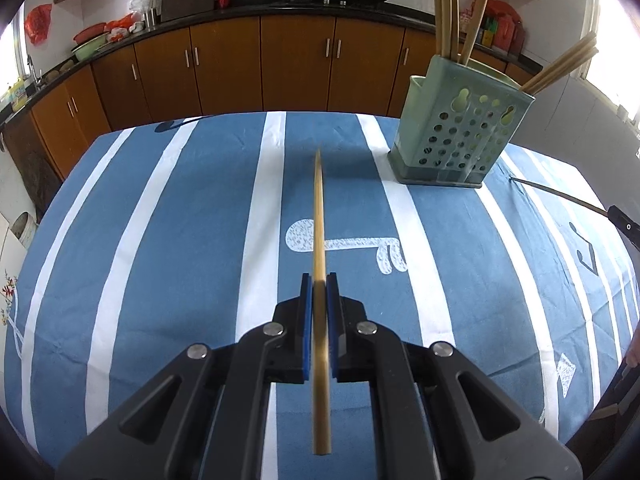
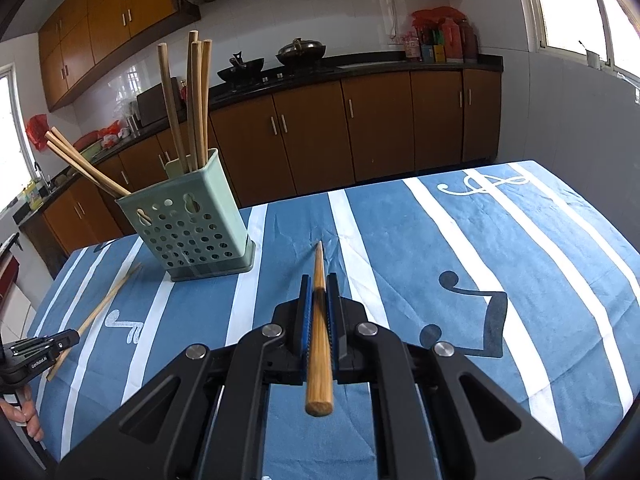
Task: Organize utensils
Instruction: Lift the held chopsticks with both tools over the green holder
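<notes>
Both cameras ride close behind their jaws, tilted down over the blue striped tablecloth [image 1: 160, 260]. Left view has the green holder [image 1: 460, 136] at one o'clock; right view at ten o'clock, both shared.

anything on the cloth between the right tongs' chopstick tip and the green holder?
Nothing: bare striped tablecloth between the chopstick tip and the green holder, per the right wrist view.

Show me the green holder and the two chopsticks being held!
Holder [image 2: 192, 232], right wrist view, on its holed front wall.
Left chopstick [image 1: 319, 216], left wrist view, on the shaft ahead of the jaws.
Right chopstick [image 2: 319, 264], right wrist view, near its tip.
</notes>
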The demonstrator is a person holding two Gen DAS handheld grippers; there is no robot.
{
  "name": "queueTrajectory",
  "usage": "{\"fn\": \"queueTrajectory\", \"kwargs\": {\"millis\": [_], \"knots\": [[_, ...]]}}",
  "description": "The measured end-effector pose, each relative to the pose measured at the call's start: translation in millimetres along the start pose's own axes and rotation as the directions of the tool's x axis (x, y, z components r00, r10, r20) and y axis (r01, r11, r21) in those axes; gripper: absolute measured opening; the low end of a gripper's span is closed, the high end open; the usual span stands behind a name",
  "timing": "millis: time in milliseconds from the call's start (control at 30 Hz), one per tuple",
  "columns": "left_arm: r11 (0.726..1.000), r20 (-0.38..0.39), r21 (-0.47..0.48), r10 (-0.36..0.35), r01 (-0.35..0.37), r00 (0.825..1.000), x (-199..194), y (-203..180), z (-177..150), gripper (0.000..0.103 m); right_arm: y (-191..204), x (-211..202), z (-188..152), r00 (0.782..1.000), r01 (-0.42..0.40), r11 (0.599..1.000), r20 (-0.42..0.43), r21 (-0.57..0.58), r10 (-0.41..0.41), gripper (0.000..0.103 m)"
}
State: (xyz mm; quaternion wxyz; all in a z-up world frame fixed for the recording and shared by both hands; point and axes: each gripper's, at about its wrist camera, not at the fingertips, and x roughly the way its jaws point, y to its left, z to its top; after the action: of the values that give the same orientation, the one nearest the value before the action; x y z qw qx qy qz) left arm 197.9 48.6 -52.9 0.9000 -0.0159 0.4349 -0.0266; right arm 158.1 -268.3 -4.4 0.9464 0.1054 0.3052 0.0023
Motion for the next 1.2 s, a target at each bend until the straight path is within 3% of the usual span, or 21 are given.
{"fn": "queueTrajectory", "kwargs": {"millis": [300, 633, 933, 1100, 1200], "knots": [[1.0, 0.133, 0.006, -0.011, 0.01, 0.991, -45, 0, 26, 0.008, 0, -8, 7, 1.0, -0.009, 1.0, 0.029, 0.002, 0.009, 0.008], [0.998, 0.293, -0.044, -0.028, 0.043, 0.956, -91, 0, 45, 0.008, 4, -19, 19, 0.997, -0.028, 1.0, 0.071, -0.002, 0.028, 0.008], [0.997, 0.329, -0.019, -0.068, 0.078, 0.942, -106, -11, 53, 0.008, 5, -29, 31, 0.992, -0.071, 0.997, 0.101, 0.005, 0.07, 0.008], [0.99, 0.367, 0.031, -0.136, 0.134, 0.92, -129, -28, 63, 0.008, 10, -51, 52, 0.979, -0.145, 0.989, 0.144, 0.016, 0.141, 0.008], [0.983, 0.403, 0.066, -0.182, 0.17, 0.897, -148, -42, 73, 0.008, 15, -69, 69, 0.962, -0.201, 0.98, 0.191, 0.012, 0.195, 0.008]]}}
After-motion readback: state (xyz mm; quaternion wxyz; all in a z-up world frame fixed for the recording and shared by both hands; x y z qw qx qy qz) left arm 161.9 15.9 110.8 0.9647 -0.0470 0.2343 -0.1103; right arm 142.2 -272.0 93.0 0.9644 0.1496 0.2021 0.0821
